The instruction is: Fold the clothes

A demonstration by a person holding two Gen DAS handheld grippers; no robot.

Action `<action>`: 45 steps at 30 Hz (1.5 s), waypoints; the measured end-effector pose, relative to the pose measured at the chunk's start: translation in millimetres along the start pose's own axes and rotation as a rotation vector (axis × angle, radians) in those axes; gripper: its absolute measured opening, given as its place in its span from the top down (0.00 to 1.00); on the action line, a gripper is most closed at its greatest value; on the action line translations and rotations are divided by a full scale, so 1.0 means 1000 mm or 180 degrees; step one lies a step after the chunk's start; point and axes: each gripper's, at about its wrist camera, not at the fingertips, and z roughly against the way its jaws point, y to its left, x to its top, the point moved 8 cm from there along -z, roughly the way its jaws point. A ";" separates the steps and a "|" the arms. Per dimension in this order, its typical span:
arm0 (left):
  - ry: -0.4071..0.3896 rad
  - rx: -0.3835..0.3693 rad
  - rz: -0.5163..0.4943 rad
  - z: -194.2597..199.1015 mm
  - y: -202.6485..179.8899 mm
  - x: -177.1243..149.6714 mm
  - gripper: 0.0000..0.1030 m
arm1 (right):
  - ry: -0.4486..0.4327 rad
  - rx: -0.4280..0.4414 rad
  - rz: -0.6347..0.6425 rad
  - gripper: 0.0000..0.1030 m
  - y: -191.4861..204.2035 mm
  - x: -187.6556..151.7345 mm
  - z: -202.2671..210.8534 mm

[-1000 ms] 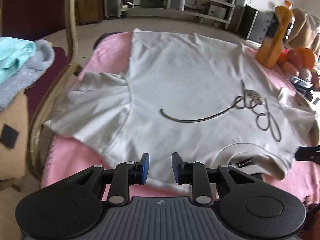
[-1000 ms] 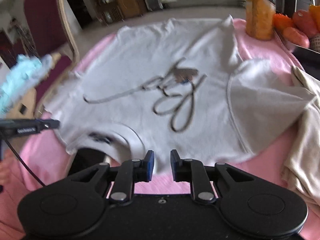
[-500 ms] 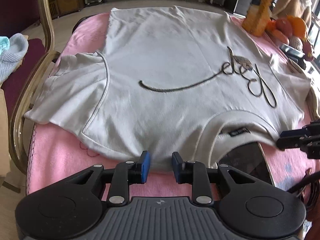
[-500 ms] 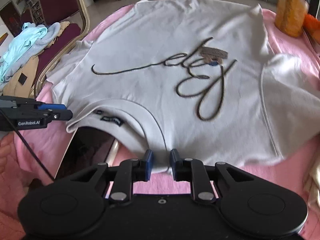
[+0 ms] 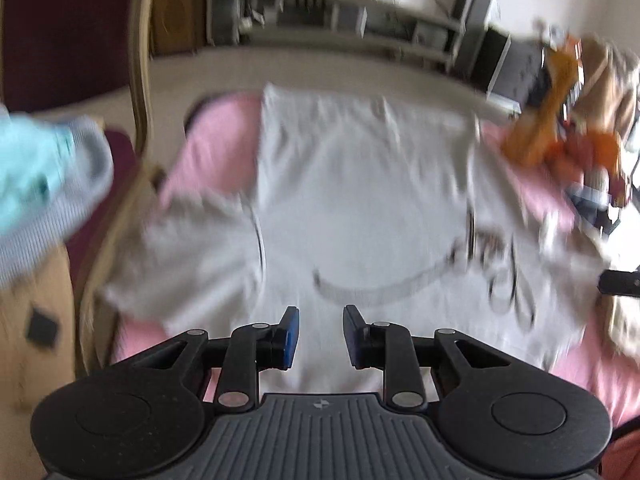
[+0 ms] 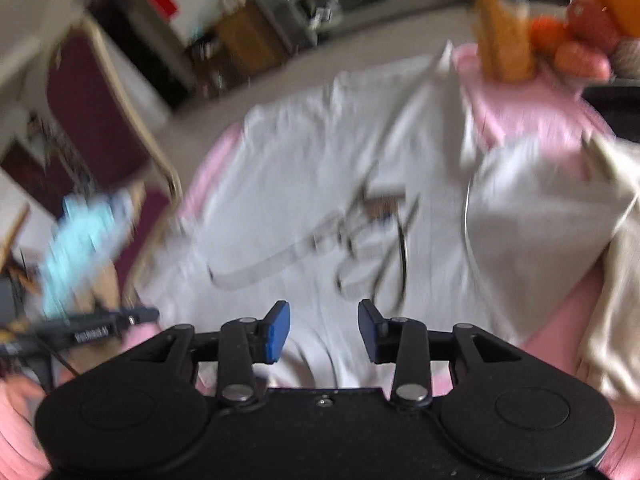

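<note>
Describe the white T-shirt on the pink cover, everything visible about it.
The white T-shirt lies spread flat, front up, on the pink cover, hem at the far end. It looks like soft knit cloth, lightly creased. A dark cursive script crosses the chest. Both short sleeves are spread outward, one sleeve toward a beige cloth. The left gripper and right gripper hover at its near edge, jaws open, holding nothing. Motion blur hides fine detail.

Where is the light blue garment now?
The light blue garment lies at the far left of the left wrist view, beside the chair, left of the white T-shirt.
</note>
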 end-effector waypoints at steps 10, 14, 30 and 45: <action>-0.0456 0.0160 0.0105 -0.015 0.014 0.094 0.73 | -0.0758 -0.0126 -0.0266 0.55 -0.009 0.117 -0.005; -0.0137 0.0329 0.0062 -0.079 0.025 0.087 0.84 | -0.0560 -0.0450 -0.0325 0.51 -0.046 0.127 -0.060; 0.0089 0.0531 0.0162 -0.140 0.053 0.075 0.83 | -0.0011 -0.1083 -0.0156 0.75 -0.147 0.113 -0.129; 0.0098 0.0596 0.0204 -0.140 0.059 0.076 0.79 | -0.0178 -0.1138 0.0021 0.91 -0.123 0.114 -0.120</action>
